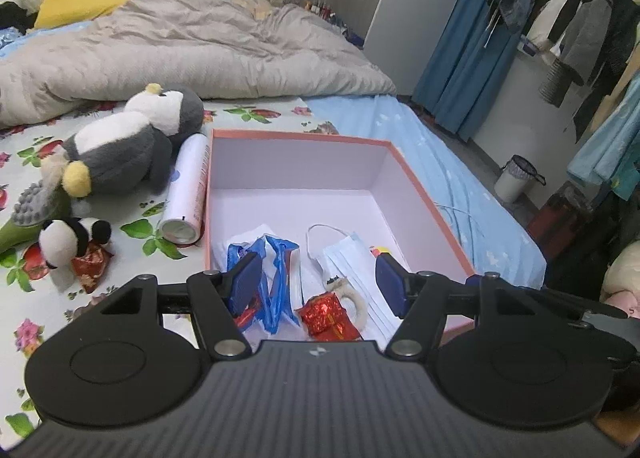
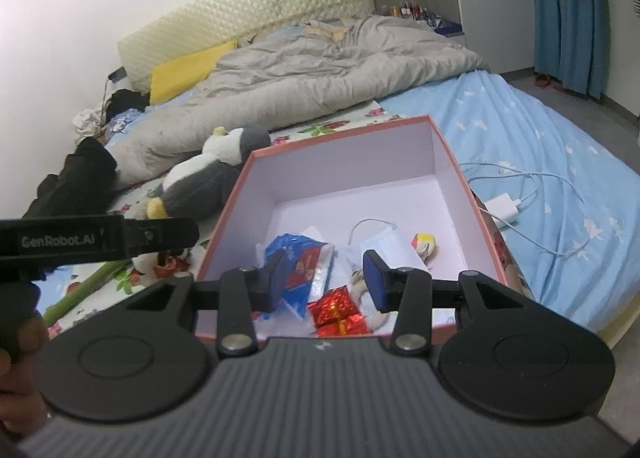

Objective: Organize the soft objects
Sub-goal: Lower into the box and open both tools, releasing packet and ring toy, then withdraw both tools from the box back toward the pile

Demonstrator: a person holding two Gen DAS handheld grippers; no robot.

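An open box with a salmon-pink rim (image 1: 300,136) (image 2: 344,136) and white inside stands on the bed. In it lie a blue-and-white plastic packet (image 1: 276,270) (image 2: 308,258), a pale blue face mask (image 1: 352,262) (image 2: 384,242), a red foil-wrapped toy (image 1: 326,314) (image 2: 336,308) and a small coloured toy (image 2: 424,242). My left gripper (image 1: 318,278) and right gripper (image 2: 326,278) both hang open above the box's near end, with nothing between the pads. Left of the box lie a grey-and-white penguin plush (image 1: 120,154) (image 2: 204,182) and a small panda plush (image 1: 64,242).
A white spray can (image 1: 190,186) lies against the box's left wall. A rumpled grey quilt (image 1: 180,46) covers the far bed. A white charger with its cable (image 2: 502,204) lies right of the box. Beyond the bed's right edge are a bin (image 1: 516,178) and hanging clothes (image 1: 580,18).
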